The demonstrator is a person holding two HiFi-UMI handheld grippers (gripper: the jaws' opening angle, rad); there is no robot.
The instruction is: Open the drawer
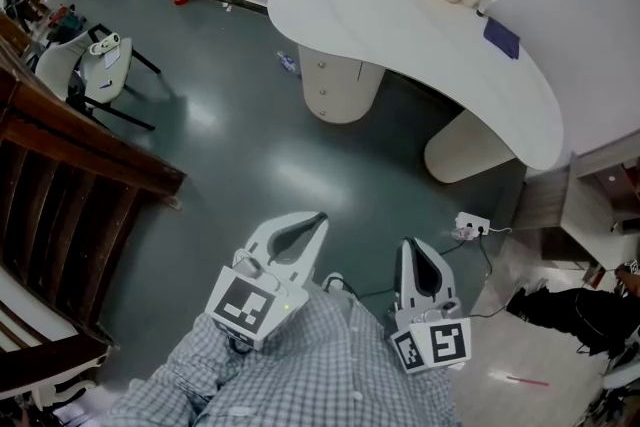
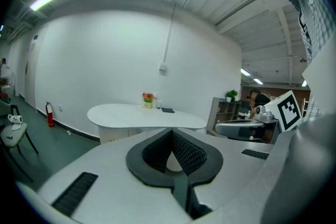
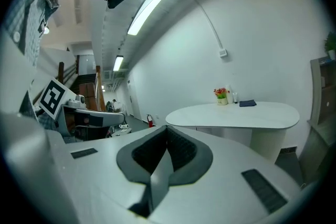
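Approach pending | drawer (image 1: 330, 83) under desk (image 1: 420, 25), 12 o'clock, well apart | left hand-held gripper (image 1: 318, 218), right hand-held gripper (image 1: 412, 245): jaws closed, nothing held | jaws to be opened before contact, pull kept straight

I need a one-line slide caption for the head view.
Left gripper and right gripper, both shut, point toward a curved white desk with cream drawers.

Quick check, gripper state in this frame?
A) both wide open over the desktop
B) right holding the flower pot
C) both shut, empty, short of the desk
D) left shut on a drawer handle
C: the left gripper and right gripper each have their jaws together with nothing between them. A stretch of floor lies between them and the desk with its drawer pedestal.
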